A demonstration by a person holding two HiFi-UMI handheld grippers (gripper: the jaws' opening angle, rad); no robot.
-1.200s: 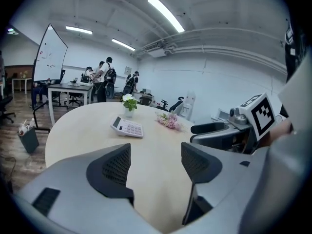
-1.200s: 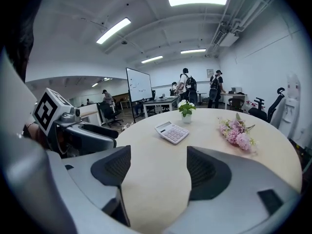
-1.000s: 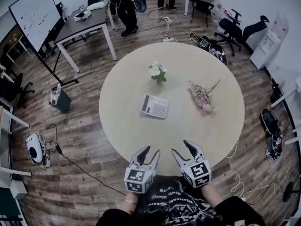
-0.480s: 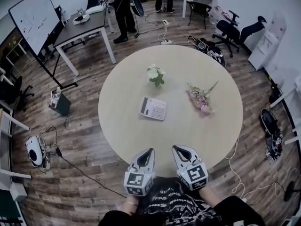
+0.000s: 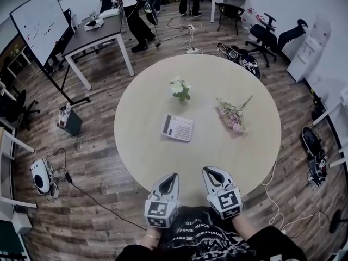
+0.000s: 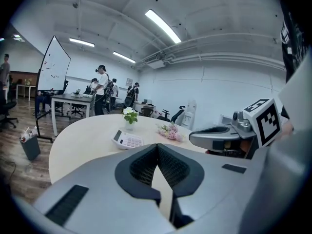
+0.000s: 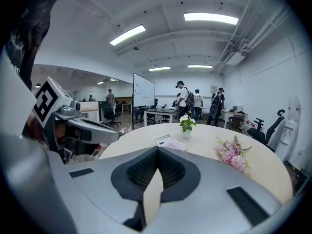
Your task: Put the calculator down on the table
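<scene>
The left hand-held gripper (image 5: 172, 177) and right hand-held gripper (image 5: 210, 172) hover side by side at the round tabletop's (image 5: 142, 105) near edge, each with jaws pressed together on nothing. The calculator (image 5: 178, 128) lies flat mid-tabletop, well apart from both. Beyond it stand a plant (image 5: 180, 88) and, to the right, a bouquet (image 5: 232, 116).

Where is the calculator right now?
Head view: the calculator lies centrally on the round table, just below the small plant and left of the bouquet.

White calculator (image 5: 178, 128) w/ grey display strip at its left end, lying flat near centre of round bench (image 5: 141, 162), slightly skewed, nothing touching it.
</scene>
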